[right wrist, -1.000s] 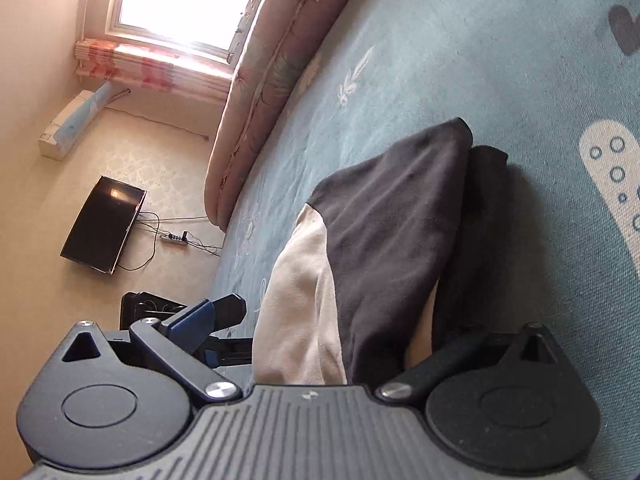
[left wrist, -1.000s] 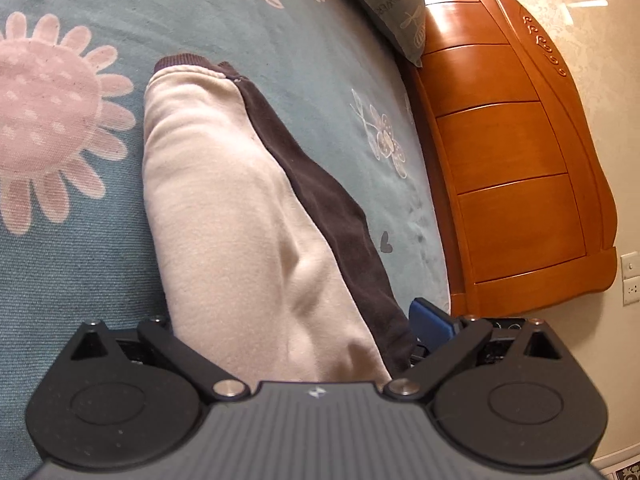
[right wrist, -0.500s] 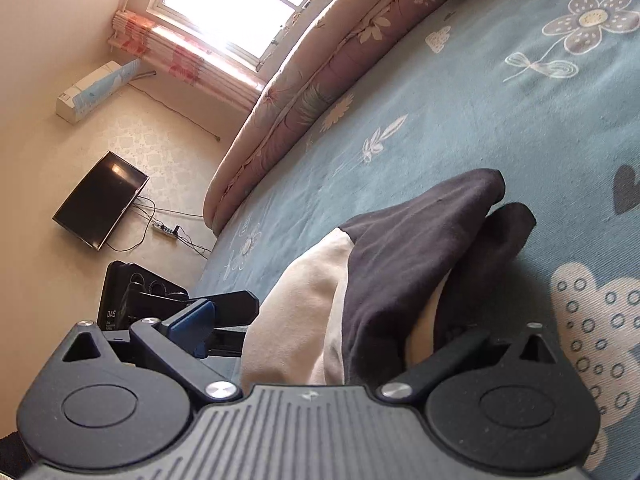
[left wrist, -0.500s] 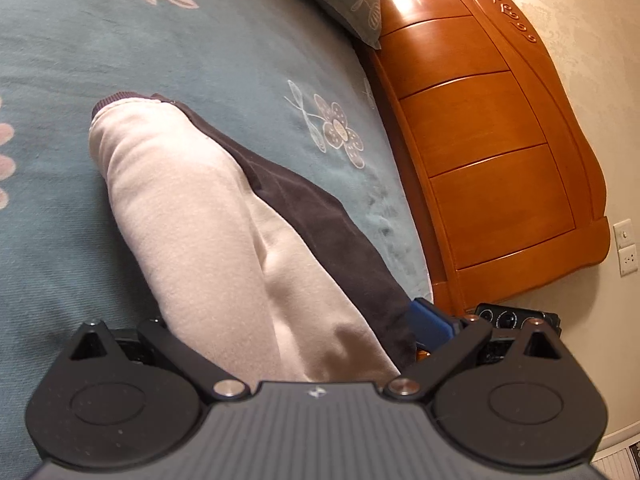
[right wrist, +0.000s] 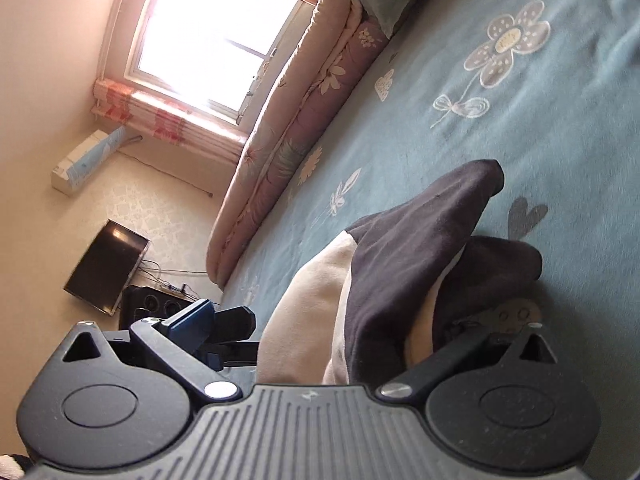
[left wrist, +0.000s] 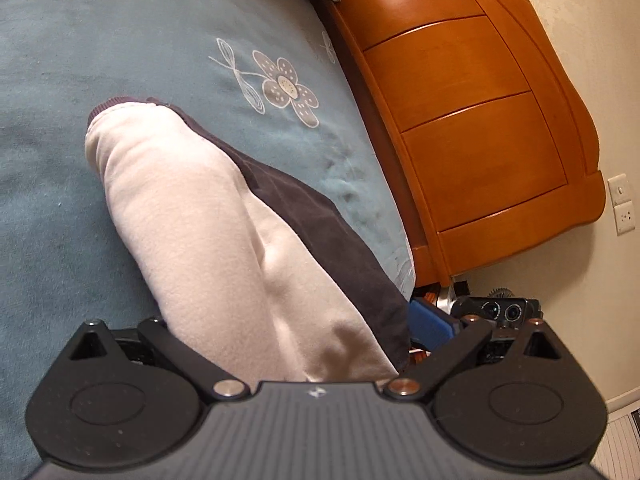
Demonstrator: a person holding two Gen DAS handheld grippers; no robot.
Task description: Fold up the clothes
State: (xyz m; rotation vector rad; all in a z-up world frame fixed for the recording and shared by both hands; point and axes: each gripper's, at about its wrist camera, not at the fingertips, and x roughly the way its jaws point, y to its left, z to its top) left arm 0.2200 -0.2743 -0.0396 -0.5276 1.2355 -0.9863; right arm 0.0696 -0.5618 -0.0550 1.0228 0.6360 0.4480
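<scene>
Fleece, cream with dark brown panels: the garment (left wrist: 208,232) is held off the teal floral bedspread (left wrist: 100,40), with its far end with the ribbed cuff (left wrist: 116,101) trailing onto the spread. Left gripper (left wrist: 312,344) is clamped on the cream end; right gripper (right wrist: 360,344) is clamped on a bunched cream-and-brown end (fingertips are buried in cloth in both views). Fabric is judged soft, thick, light and non-slippery; it sags and rolls rather than holding a crease. Hold is best taken at seams or the cuff, through all layers, since a single layer would likely slide. The wooden headboard (left wrist: 480,120) stands just beside the bed edge.
</scene>
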